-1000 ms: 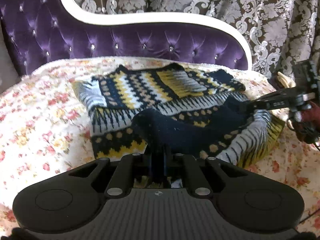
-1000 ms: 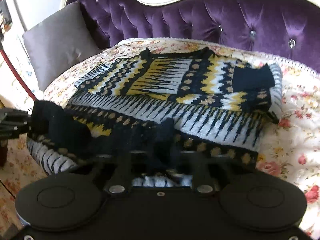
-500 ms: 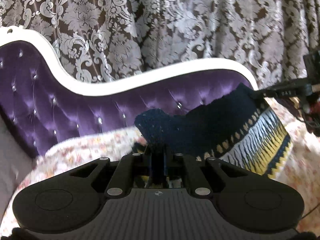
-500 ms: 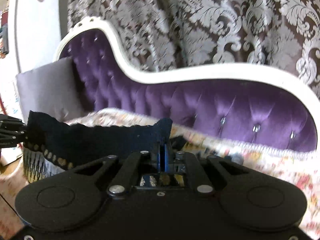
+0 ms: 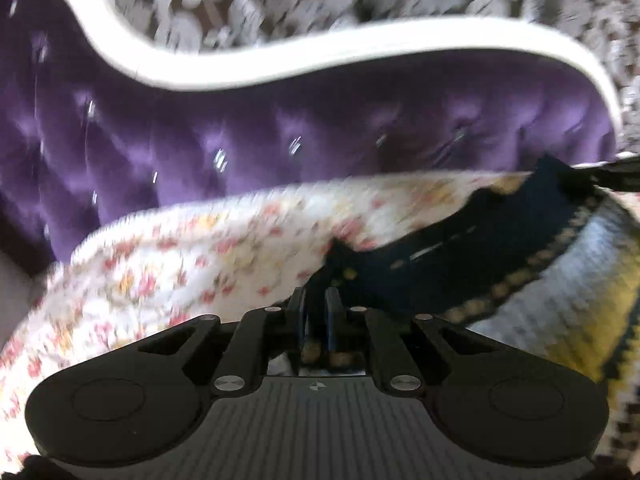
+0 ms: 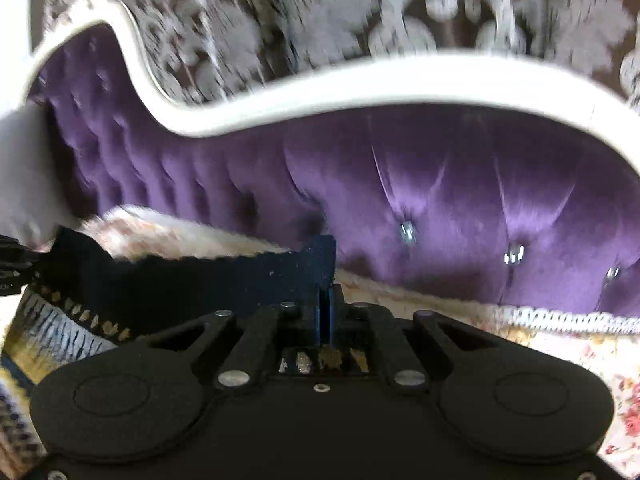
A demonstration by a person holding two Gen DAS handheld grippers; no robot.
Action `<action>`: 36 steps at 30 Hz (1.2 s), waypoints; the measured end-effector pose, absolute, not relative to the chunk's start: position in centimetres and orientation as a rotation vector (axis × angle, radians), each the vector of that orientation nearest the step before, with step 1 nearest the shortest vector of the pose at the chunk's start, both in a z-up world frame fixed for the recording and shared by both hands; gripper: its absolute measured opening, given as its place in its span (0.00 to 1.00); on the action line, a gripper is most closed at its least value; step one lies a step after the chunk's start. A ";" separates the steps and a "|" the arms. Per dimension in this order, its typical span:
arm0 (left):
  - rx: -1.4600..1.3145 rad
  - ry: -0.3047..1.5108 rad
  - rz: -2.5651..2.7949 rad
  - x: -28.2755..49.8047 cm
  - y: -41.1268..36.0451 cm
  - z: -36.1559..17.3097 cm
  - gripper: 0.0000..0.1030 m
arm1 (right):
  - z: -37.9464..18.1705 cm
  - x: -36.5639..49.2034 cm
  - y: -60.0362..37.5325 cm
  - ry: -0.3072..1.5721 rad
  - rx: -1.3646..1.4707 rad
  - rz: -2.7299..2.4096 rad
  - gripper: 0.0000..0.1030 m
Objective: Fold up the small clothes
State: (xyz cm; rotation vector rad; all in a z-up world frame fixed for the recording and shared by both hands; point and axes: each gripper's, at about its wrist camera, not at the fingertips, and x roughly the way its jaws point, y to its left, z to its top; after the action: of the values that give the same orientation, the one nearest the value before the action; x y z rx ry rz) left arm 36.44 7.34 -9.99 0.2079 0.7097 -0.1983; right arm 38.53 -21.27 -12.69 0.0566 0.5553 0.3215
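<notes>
The left gripper [image 5: 316, 300] is pinching one corner of the sweater's [image 5: 500, 248] dark hem, and the right gripper [image 6: 325, 300] is pinching the other corner — the hem is stretching taut between them above the floral bedspread [image 5: 200, 256]. The sweater's [image 6: 60, 332] yellow-and-grey patterned body is hanging below that edge. Behind it, the purple tufted headboard [image 6: 440, 192] is filling both blurred views, with patterned curtains [image 6: 320, 12] above.
</notes>
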 end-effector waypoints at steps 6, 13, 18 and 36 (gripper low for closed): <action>0.206 0.788 -0.124 37.4 9.5 -12.0 0.10 | -16.4 40.0 -21.8 0.631 0.073 0.281 0.20; 0.015 0.756 -0.157 33.9 12.8 -9.0 0.38 | -14.6 38.4 -23.8 0.552 0.149 0.206 0.58; -0.019 0.754 -0.223 29.0 12.7 -8.2 0.49 | -12.1 34.4 -24.6 0.495 0.193 0.271 0.62; -0.020 0.852 -0.161 22.7 11.2 -12.3 0.55 | -15.8 24.1 -24.4 0.701 0.203 0.220 0.71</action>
State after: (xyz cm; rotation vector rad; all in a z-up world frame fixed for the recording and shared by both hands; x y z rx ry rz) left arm 22.66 11.22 -12.30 -0.0203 0.8520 -0.1613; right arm 24.14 -24.36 -15.80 0.2026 0.7015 0.2204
